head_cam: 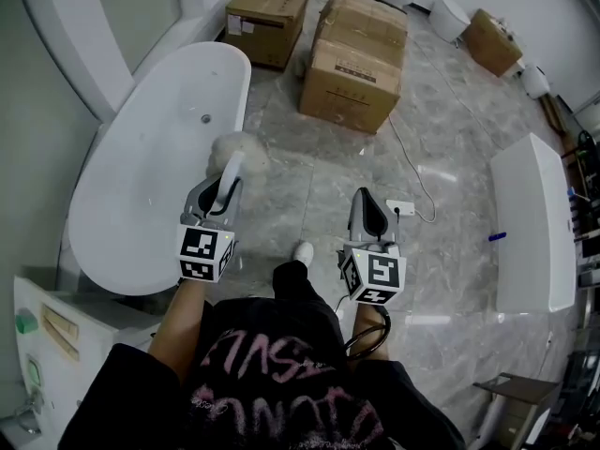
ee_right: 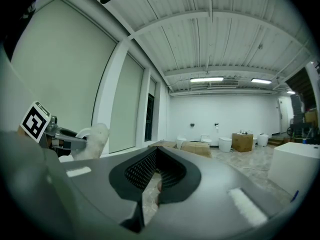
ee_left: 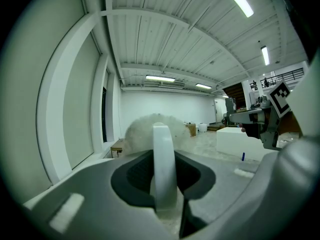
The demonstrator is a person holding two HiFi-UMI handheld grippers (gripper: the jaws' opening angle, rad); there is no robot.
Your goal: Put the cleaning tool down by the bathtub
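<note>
A white oval bathtub stands at the left of the head view. Over its near right rim my left gripper is shut on the white handle of the cleaning tool, whose fluffy white head points away from me. In the left gripper view the handle stands upright between the jaws, with the fluffy head beyond it. My right gripper hangs over the marble floor to the right of the tub. Its jaws are shut with nothing between them. The tool's head shows at the left of the right gripper view.
Two large cardboard boxes sit on the floor beyond the tub. A white rectangular block with a small blue item lies at the right. A cable and socket lie on the floor. A white unit stands at bottom left.
</note>
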